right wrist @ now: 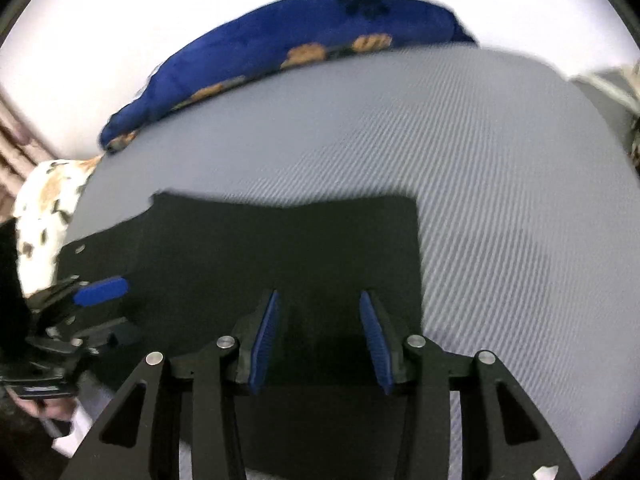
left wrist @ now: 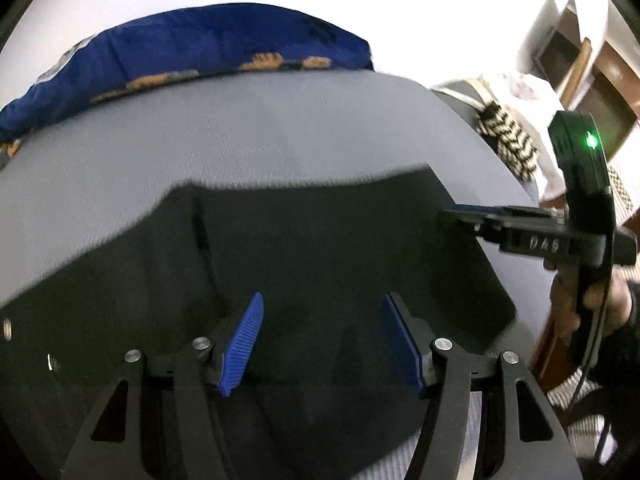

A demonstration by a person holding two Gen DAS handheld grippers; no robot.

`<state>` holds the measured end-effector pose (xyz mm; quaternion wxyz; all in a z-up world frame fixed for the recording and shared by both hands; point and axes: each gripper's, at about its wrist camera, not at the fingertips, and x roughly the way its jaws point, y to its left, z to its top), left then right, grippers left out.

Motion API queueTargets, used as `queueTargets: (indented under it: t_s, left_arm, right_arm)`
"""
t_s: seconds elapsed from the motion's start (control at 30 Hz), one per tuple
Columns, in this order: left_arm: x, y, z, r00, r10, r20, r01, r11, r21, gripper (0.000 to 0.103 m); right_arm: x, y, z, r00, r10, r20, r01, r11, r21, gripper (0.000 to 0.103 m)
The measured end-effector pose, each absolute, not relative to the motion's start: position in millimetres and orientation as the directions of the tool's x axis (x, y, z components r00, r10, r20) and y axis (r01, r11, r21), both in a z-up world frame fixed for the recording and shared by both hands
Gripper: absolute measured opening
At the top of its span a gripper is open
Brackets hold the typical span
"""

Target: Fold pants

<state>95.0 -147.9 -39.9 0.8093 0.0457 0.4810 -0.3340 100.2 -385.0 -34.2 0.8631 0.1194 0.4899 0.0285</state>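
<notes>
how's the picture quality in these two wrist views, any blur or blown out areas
Left wrist view: the pants edge is smeared by motion blur and the wall above the blue cushion is blown out white. Right wrist view: the grey sheet streaks with blur; fisheye bending in both.

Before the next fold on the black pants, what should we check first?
1. Left hand-held gripper open with nothing pinched: ok.
2. Right hand-held gripper open with nothing pinched: ok.
3. Black pants lie flat on the grey bed sheet: ok, as far as visible.
4. Pants clear of the blue pillow: ok.
5. Near edge of the pants straight: cannot tell, hidden behind the fingers.
</notes>
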Motion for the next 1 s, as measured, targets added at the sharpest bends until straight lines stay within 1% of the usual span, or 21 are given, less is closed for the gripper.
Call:
queueTargets:
  t_s: [0.03,0.13,0.17,0.2,0.3,0.57,0.63,0.7,0.73,0.87,1.0]
  left_arm:
    - [104,-151,-41,0.319,-0.489,-0.812,0.580,0.778,-0.241,0.062]
    - [128,-158,-51,0.326,-0.469,-0.821,0.560,0.796,-0.232,0.062]
    - [134,-158,-55,0.328,-0.455,-0.828,0.545,0.807,-0.228,0.062]
    - [140,-159,-59,0.324,-0.443,-0.836,0.529,0.818,-0.228,0.062]
    - [148,-158,-69,0.351,-0.385,-0.854,0.496,0.850,-0.179,0.062]
    - [143,-161,-72,0.368,-0.353,-0.860,0.501,0.854,-0.136,0.062]
    - [140,-157,-70,0.362,-0.342,-0.867,0.493,0.860,-0.133,0.062]
    - [134,-151,-65,0.365,-0.334,-0.869,0.487,0.864,-0.128,0.062]
    - [131,-147,-63,0.375,-0.320,-0.870,0.481,0.869,-0.113,0.062]
    - [114,-124,-50,0.421,-0.244,-0.873,0.452,0.892,-0.031,0.062]
    - [98,-93,-36,0.456,-0.193,-0.869,0.415,0.910,0.016,0.062]
  right_arm:
    - [110,-384,-35,0.521,0.127,-0.844,0.071,0.979,0.191,0.041]
    - [125,-380,-39,0.520,0.098,-0.849,0.074,0.985,0.159,0.041]
    - [128,-378,-40,0.524,0.084,-0.848,0.072,0.987,0.142,0.038]
    - [132,-377,-42,0.525,0.069,-0.848,0.070,0.990,0.123,0.038]
    - [141,-380,-47,0.529,0.073,-0.845,0.083,0.987,0.137,0.038]
    - [151,-377,-48,0.530,0.063,-0.845,0.094,0.987,0.133,0.039]
    - [150,-376,-47,0.530,0.063,-0.845,0.103,0.985,0.138,0.042]
    - [151,-374,-47,0.533,0.066,-0.844,0.109,0.983,0.146,0.050]
    - [151,-372,-47,0.532,0.063,-0.844,0.114,0.983,0.145,0.051]
    - [150,-358,-45,0.526,0.016,-0.850,0.111,0.990,0.087,0.052]
    - [144,-342,-41,0.528,-0.017,-0.849,0.098,0.994,0.041,0.052]
